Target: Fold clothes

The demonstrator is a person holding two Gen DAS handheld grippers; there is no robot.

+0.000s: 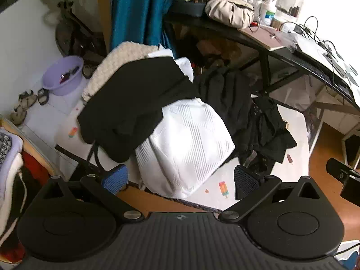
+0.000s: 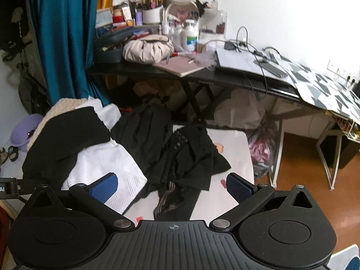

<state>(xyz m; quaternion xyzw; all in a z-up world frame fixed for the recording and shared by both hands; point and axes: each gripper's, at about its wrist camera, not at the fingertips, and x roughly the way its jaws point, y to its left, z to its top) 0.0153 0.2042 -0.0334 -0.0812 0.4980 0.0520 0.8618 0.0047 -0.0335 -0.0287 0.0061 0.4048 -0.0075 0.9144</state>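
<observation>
A heap of clothes lies on a small white table [image 1: 290, 171]. A folded white textured garment [image 1: 186, 144] sits in front, with a black garment [image 1: 137, 99] draped over its left side and a cream knit [image 1: 117, 67] behind. Crumpled black clothes [image 1: 254, 114] lie to the right. My left gripper [image 1: 180, 180] hovers open above the white garment's near edge, holding nothing. In the right wrist view the white garment [image 2: 105, 168] is at left and the crumpled black clothes [image 2: 180, 157] in the middle. My right gripper [image 2: 172, 187] is open and empty above their near end.
A black desk [image 2: 225, 78] crowded with a beige bag [image 2: 146, 48], bottles, brushes and cables stands behind the table. A teal curtain [image 2: 63, 40] hangs at left. A purple basin [image 1: 64, 75] and sandals sit on the floor at left. Wooden floor [image 2: 299, 175] lies to the right.
</observation>
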